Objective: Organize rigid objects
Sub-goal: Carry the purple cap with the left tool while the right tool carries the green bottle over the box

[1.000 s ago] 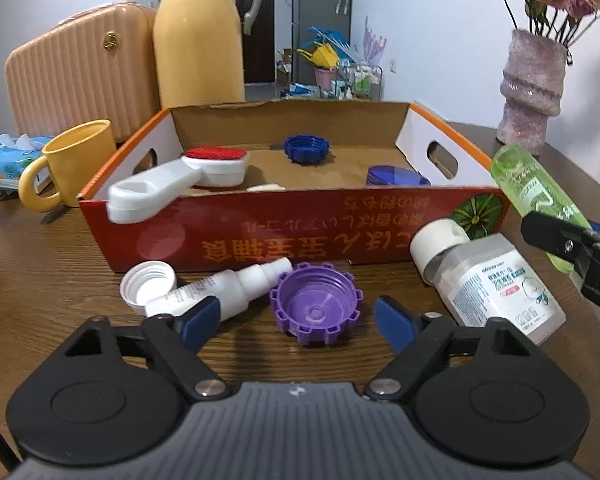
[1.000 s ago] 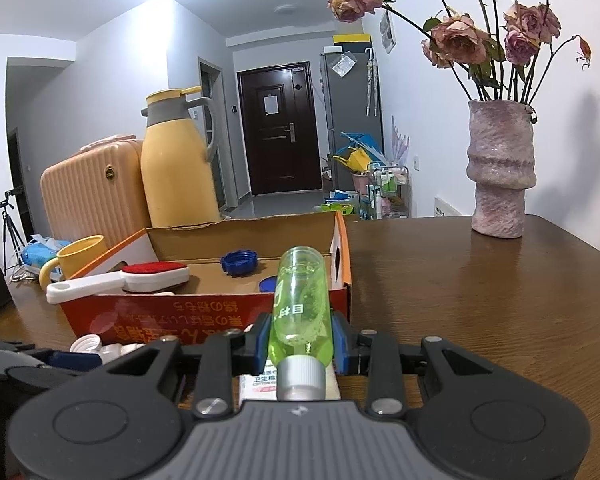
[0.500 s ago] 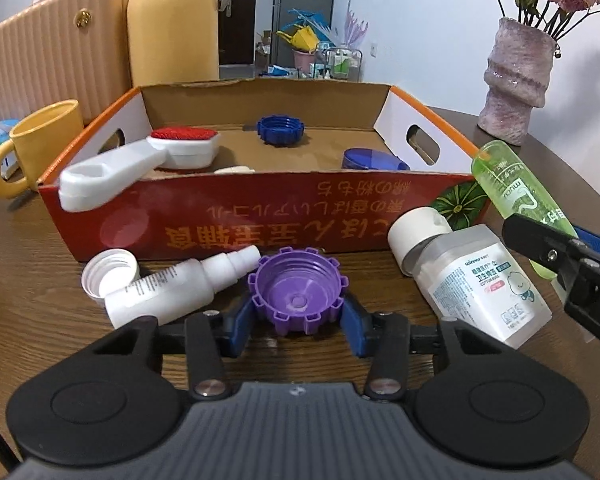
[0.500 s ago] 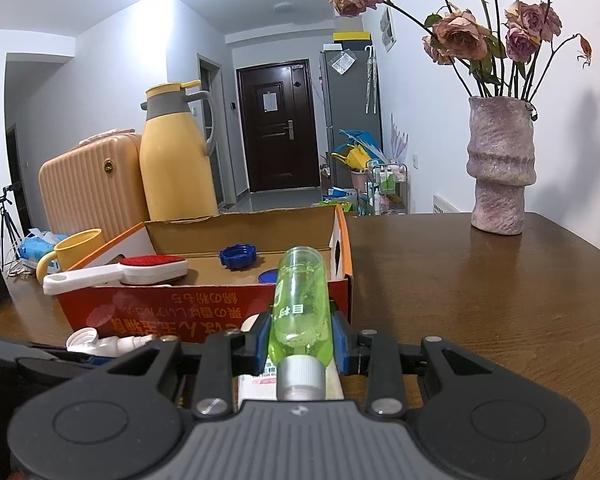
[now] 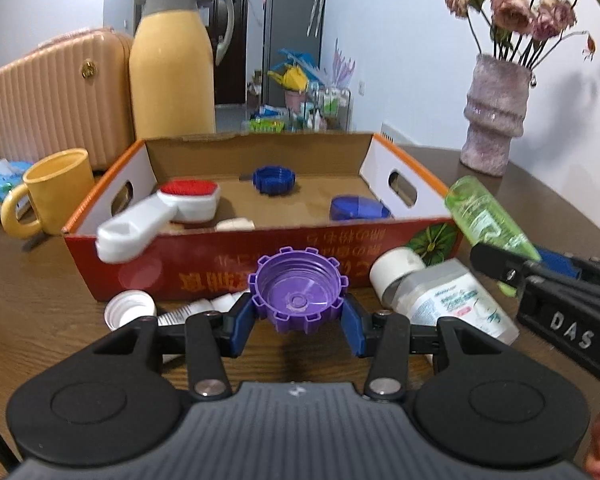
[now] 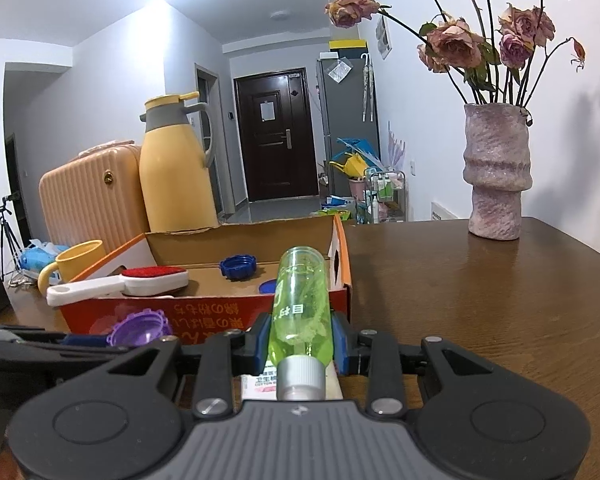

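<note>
Left gripper [image 5: 299, 320] is clamped on the purple cap [image 5: 298, 296]; the box [image 5: 260, 264] lies at 12 o'clock, just beyond. Right gripper [image 6: 300, 344] is clamped on the green bottle [image 6: 302, 304], long axis toward 12 o'clock.

On the table [image 5: 40, 300] stands a cardboard box [image 5: 260, 276], with a lint brush [image 5: 160, 212] and two caps inside. Left of it is a mug [image 5: 52, 192], behind it a thermos jug [image 5: 172, 68], and far right a vase [image 5: 496, 116].

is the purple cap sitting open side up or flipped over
Open side up: the purple cap shows its hollow inside, gripped by the left tool.
</note>
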Motion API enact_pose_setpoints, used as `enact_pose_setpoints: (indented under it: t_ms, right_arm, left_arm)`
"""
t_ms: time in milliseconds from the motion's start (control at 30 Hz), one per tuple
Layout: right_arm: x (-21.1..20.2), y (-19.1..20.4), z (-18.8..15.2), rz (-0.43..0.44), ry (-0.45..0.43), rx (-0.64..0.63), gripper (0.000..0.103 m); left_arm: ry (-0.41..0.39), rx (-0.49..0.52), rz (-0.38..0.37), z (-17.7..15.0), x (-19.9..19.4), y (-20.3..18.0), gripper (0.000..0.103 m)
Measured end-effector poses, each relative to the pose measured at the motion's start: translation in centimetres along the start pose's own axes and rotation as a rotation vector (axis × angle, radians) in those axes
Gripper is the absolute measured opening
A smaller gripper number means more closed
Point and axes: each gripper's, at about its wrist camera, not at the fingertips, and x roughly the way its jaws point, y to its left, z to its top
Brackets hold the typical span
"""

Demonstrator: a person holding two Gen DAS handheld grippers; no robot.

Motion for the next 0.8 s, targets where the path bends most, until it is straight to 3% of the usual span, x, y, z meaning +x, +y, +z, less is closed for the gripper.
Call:
enact_pose_setpoints:
  t_ms: [800]
  right_arm:
    - [1.3, 2.9, 3.3, 0.049, -0.033, -0.018, 0.030]
  left_arm:
    - [-0.151, -0.084, 0.013, 4.4, -2.6, 2.9, 0.047]
